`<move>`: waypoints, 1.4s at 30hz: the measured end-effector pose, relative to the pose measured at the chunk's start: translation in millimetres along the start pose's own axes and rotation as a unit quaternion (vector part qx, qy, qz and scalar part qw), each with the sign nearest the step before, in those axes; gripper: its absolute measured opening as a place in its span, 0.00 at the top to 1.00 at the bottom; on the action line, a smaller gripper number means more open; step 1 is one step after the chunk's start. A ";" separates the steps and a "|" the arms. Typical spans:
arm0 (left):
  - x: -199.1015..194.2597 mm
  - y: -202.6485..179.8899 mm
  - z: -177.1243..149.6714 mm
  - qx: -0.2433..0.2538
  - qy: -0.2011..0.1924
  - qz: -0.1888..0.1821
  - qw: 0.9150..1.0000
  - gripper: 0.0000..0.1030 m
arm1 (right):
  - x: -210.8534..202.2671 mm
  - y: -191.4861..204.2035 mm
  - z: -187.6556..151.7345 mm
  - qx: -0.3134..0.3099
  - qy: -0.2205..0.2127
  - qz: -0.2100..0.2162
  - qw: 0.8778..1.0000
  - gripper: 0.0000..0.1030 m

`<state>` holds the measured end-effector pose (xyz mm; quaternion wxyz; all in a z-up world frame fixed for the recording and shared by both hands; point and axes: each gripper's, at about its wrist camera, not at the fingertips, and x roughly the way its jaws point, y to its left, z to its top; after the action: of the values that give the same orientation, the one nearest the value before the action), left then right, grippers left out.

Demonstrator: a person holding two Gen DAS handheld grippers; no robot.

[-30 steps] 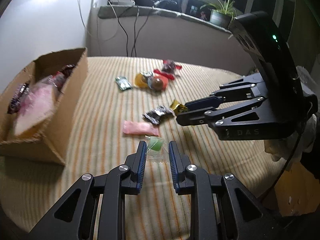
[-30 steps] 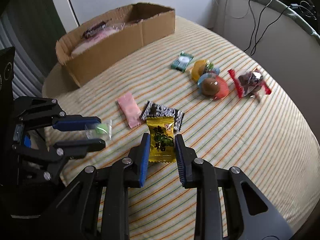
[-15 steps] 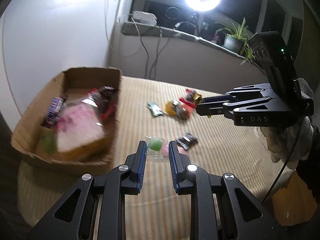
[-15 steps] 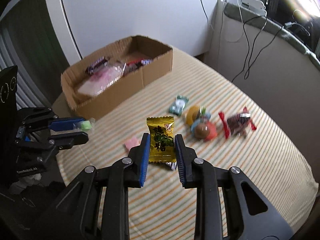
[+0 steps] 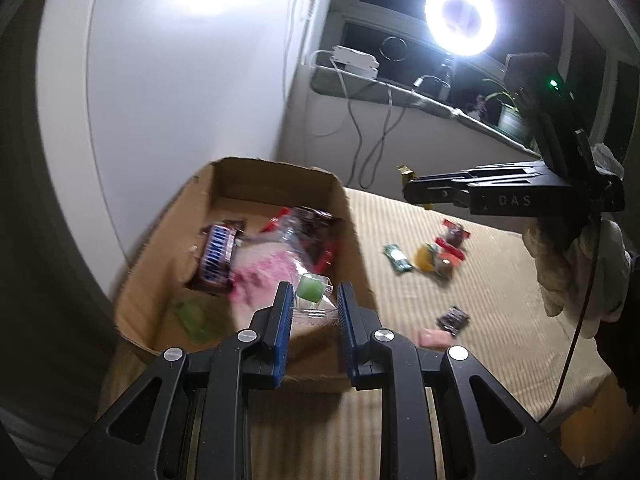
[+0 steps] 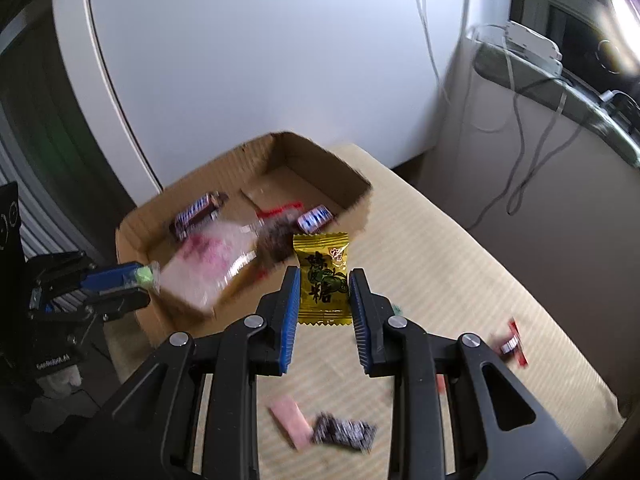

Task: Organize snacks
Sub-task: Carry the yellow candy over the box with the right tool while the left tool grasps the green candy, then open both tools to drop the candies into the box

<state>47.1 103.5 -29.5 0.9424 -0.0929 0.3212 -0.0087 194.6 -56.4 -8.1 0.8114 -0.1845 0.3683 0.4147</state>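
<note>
My left gripper [image 5: 311,305] is shut on a green candy in a clear wrapper [image 5: 310,292] and holds it above the near end of the cardboard box [image 5: 356,236]. My right gripper [image 6: 323,295] is shut on a yellow candy packet [image 6: 323,276] and holds it in the air beside the box [image 6: 352,188]; it also shows in the left wrist view [image 5: 416,188]. The box holds chocolate bars [image 6: 196,212], a pink-and-clear bag [image 6: 204,264] and other wrapped snacks.
On the striped tabletop [image 6: 440,272] lie a pink packet [image 6: 290,424], a dark wrapper [image 6: 344,434], a red-wrapped candy [image 6: 512,344], a green packet [image 5: 397,258] and a cluster of sweets [image 5: 438,256]. A white wall, cables and a lit windowsill stand behind.
Both grippers have risen from the tabletop and swung toward the box, each carrying its candy. The left one has come over the box's near end.
</note>
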 end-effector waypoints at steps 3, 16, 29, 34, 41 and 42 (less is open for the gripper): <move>3.8 7.6 3.5 -0.002 0.000 0.006 1.000 0.80 | 13.8 6.4 15.7 -0.002 0.000 0.010 1.000 0.75; 15.5 20.9 6.2 -0.007 0.007 0.008 1.000 0.80 | 81.7 35.0 67.9 -0.021 0.023 0.029 0.999 0.75; 17.9 26.5 5.1 -0.012 0.010 0.008 1.000 0.79 | 113.8 46.6 76.6 -0.029 0.041 0.024 0.998 0.71; 16.4 24.7 6.4 -0.015 0.008 0.016 1.000 0.55 | 109.1 44.9 78.5 -0.027 0.029 0.019 0.999 0.33; 9.7 21.8 5.7 -0.017 -0.001 0.020 1.000 0.49 | 98.3 40.0 75.7 -0.024 0.017 0.007 1.000 0.25; 9.4 21.3 5.6 -0.017 -0.001 0.020 1.000 0.49 | 95.1 38.6 74.9 -0.023 0.015 0.005 1.000 0.25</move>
<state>57.1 124.7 -34.7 0.9409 -0.1028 0.3222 0.0162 233.3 62.6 -29.8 0.7993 -0.2074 0.3718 0.4242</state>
